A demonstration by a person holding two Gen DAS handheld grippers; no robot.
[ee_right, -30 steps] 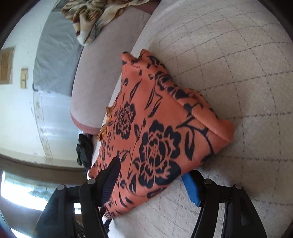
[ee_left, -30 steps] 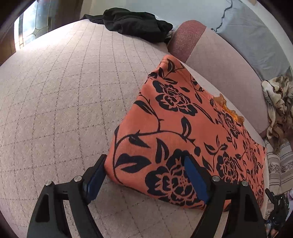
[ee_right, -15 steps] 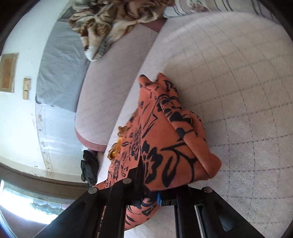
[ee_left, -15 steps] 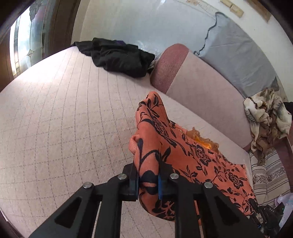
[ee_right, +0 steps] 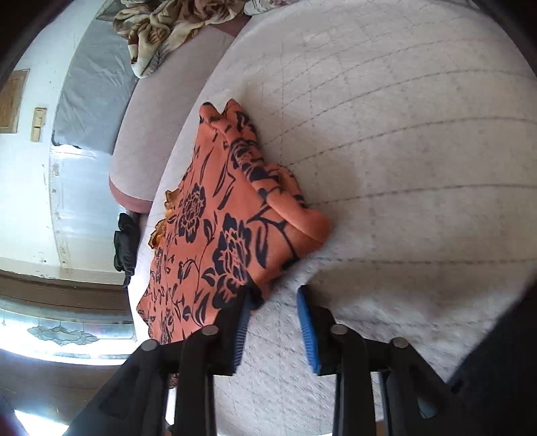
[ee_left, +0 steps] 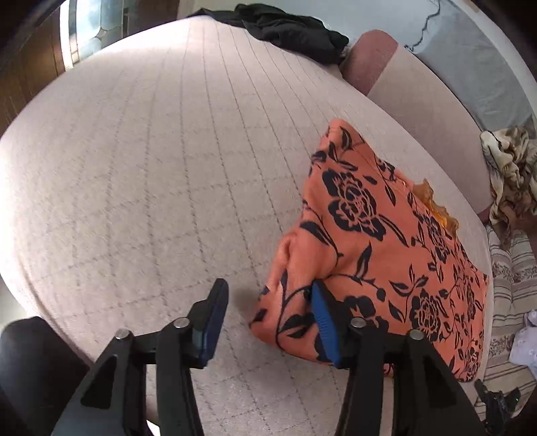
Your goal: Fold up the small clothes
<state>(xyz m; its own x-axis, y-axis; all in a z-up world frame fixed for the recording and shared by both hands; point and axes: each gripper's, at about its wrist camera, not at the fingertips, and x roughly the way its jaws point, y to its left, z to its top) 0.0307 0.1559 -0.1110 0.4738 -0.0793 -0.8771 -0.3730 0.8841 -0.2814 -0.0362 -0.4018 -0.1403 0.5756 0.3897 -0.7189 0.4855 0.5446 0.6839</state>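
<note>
Two wrist views of one bed (ee_left: 141, 161), covered in a pale quilted spread with a faint grid of stitched lines; the orange floral garment (ee_left: 376, 255) lies folded on it, right of centre in the left wrist view and left of centre in the right wrist view (ee_right: 228, 228). Left gripper (ee_left: 268, 318): jaws apart, holding nothing; its right blue pad touches the garment's near folded corner, its left pad stands over bare spread. Right gripper (ee_right: 273, 315): jaws apart, holding nothing; its left pad meets the garment's near edge, its right pad rests just above the spread. A thick rolled fold runs along the garment's edge at centre of the right wrist view; a small orange frill shows at the garment's far side in both views. Room: a black garment (ee_left: 292, 30) at the top centre of the left wrist view, on the far part of the bed; a long pink bolster (ee_left: 419, 97) at upper right, with a grey pillow (ee_left: 480, 67) behind it; a brown patterned cloth (ee_left: 510, 174) at the right edge; a striped fabric (ee_left: 510, 285) below it; a stained-glass window (ee_left: 90, 30) at upper left; white wall (ee_right: 30, 187) at the left of the right wrist view.
</note>
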